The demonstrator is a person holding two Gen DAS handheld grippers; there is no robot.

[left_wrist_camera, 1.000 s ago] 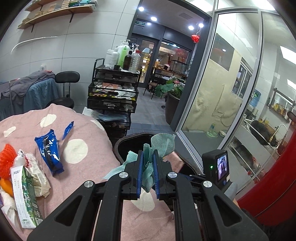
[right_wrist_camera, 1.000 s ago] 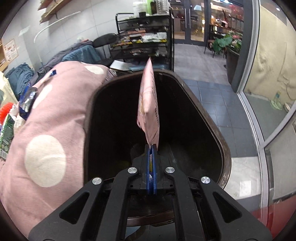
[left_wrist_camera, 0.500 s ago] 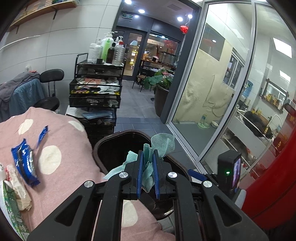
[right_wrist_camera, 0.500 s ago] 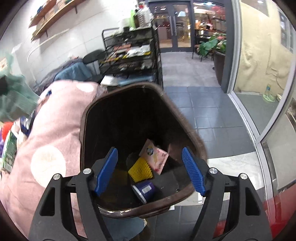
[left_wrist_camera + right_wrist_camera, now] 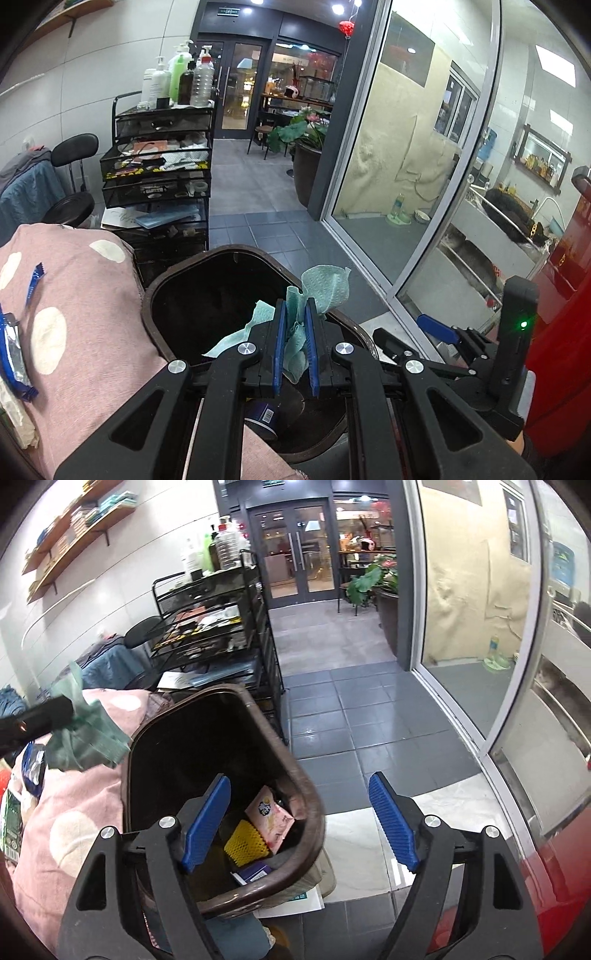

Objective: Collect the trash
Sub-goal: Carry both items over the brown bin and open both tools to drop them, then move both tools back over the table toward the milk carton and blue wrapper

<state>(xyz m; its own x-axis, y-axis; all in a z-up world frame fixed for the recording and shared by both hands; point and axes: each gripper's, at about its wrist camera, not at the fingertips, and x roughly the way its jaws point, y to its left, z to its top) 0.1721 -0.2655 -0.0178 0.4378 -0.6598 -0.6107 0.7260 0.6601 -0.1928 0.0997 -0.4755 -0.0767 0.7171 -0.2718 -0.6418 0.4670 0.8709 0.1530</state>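
Left claw is what I see first: its blue pads are pressed onto a crumpled green paper towel, pinching it so the loose ends stick up and out sideways. It hangs over the near rim of the brown trash bin, with the towel above the bin's dark opening. My right claw is spread wide with nothing between its pads; one pad sits over the bin's near rim and the other is outside the bin, over the tiled floor. Inside the bin I see a pink snack packet, a yellow mesh piece just beside it, and a blue-and-white item nearer the rim. Left of the bin lies a pink polka-dot cloth carrying a blue wrapper and a torn blue strip. Beyond the bin stands a black wire cart topped with bottles.
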